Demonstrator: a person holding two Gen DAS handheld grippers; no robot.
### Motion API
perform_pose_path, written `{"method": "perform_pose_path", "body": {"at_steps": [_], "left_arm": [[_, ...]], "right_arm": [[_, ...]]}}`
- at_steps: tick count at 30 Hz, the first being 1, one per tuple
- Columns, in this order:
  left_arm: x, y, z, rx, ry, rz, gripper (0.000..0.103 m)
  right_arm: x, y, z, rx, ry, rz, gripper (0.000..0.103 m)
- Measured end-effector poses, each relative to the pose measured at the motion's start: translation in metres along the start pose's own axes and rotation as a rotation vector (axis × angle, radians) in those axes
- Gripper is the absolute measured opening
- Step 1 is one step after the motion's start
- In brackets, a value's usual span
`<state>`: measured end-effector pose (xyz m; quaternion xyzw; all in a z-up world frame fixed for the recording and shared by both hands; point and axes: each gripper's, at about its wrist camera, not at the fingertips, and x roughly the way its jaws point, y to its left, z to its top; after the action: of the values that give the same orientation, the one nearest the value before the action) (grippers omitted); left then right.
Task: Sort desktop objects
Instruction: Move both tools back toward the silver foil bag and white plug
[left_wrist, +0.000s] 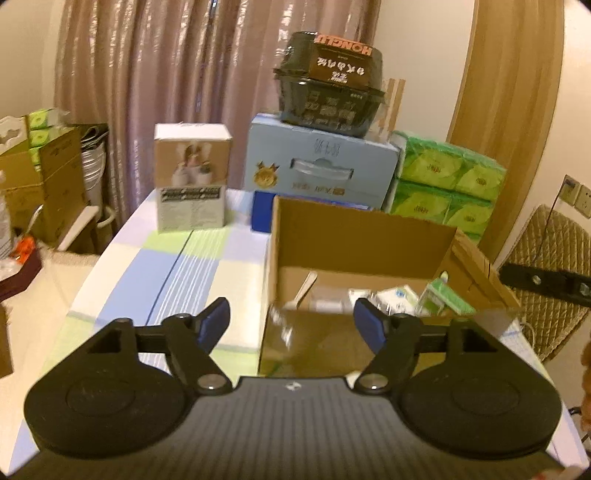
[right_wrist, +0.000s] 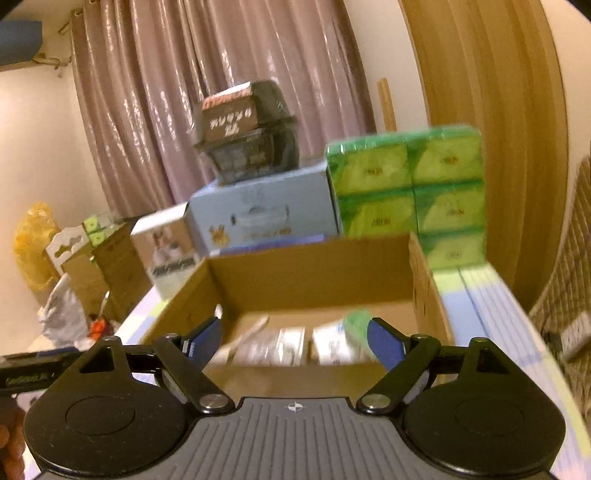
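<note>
A: Nearest the lens in the left wrist view sat the left gripper (left_wrist: 291, 325), black with blue-padded fingers, jaws spread wide, nothing between them. It hung over the checked blue, green and white tablecloth (left_wrist: 155, 266).

B: And the open brown cardboard box (left_wrist: 354, 236)?

A: Standing on the cloth at about one o'clock from that gripper, its near wall just beyond the right-hand finger. Inside lay the sorted items: a pale wooden spoon-like stick (left_wrist: 304, 290), several white packets (left_wrist: 391, 297) and a small green packet (left_wrist: 443, 295) toward the three o'clock side. Blur kept the packets from being told apart.

B: Right wrist view?

A: Right gripper (right_wrist: 293, 341), same black build, blue pads, jaws likewise spread and empty. It hovered over the box's near wall, looking straight in at twelve o'clock.

B: Behind the box?

A: At twelve o'clock, a pale blue carton with a handle slot (left_wrist: 321, 162), and on top of it a dark plastic food tub with a brown label (left_wrist: 328, 81). At two o'clock, a stack of green tissue packs (left_wrist: 447, 181). At ten o'clock, well apart from the box, a small white and tan carton printed with a photo (left_wrist: 192, 177). A mauve curtain (left_wrist: 166, 66) hung behind everything.
</note>
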<state>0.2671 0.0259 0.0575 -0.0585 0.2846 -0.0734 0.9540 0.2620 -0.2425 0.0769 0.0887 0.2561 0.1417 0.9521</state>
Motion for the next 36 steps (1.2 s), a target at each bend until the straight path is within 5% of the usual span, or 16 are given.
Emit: {"method": "perform_pose_path", "body": {"at_steps": [11, 25, 36], "left_arm": [[-0.037, -0.009, -0.071, -0.024, 0.102, 0.062, 0.085], [-0.035, -0.013, -0.106, -0.052, 0.179, 0.063, 0.09], [0.005, -0.017, -0.108, -0.049, 0.234, 0.009, 0.09]], "right_arm": [[-0.03, -0.009, -0.092, 0.08, 0.172, -0.021, 0.087], [-0.028, -0.007, -0.102, 0.043, 0.209, -0.021, 0.091], [-0.011, -0.014, -0.104, 0.054, 0.241, -0.048, 0.092]]}}
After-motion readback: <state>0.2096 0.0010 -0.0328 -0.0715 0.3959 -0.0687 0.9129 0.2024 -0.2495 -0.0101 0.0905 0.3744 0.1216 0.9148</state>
